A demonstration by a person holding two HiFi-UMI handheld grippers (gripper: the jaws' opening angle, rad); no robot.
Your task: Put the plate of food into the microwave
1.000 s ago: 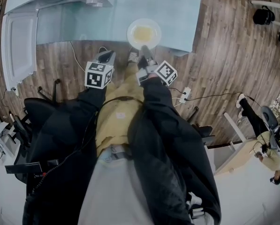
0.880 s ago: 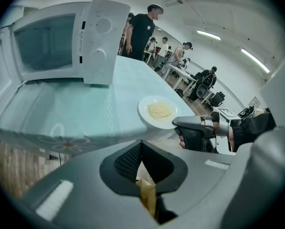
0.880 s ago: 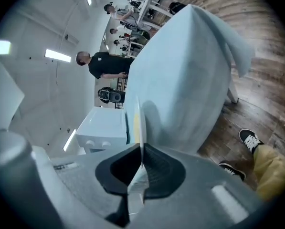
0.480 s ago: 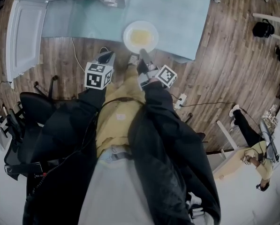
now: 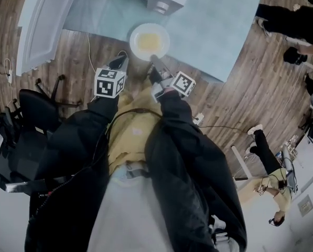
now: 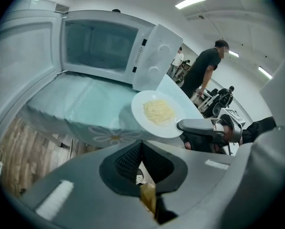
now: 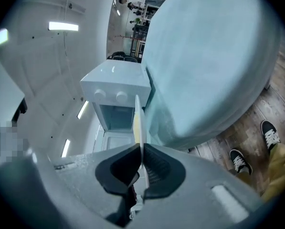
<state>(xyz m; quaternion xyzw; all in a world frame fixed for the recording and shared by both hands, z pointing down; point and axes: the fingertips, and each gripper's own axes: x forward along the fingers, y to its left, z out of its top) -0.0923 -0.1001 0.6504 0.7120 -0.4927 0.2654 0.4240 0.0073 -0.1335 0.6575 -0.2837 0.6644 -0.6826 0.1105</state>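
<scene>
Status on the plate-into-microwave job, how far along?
Done: the microwave door stands open and the right hand-held gripper is clamped on the plate rim. In hand: the plate of noodles is held near the table edge, outside the microwave. Remaining: carry it into the cavity, set it down, release. The left hand-held gripper is shut and empty.

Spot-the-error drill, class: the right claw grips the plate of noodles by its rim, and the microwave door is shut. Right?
No: the microwave door is open, as the left gripper view shows. The right claw does grip the plate of noodles by its rim.
</scene>
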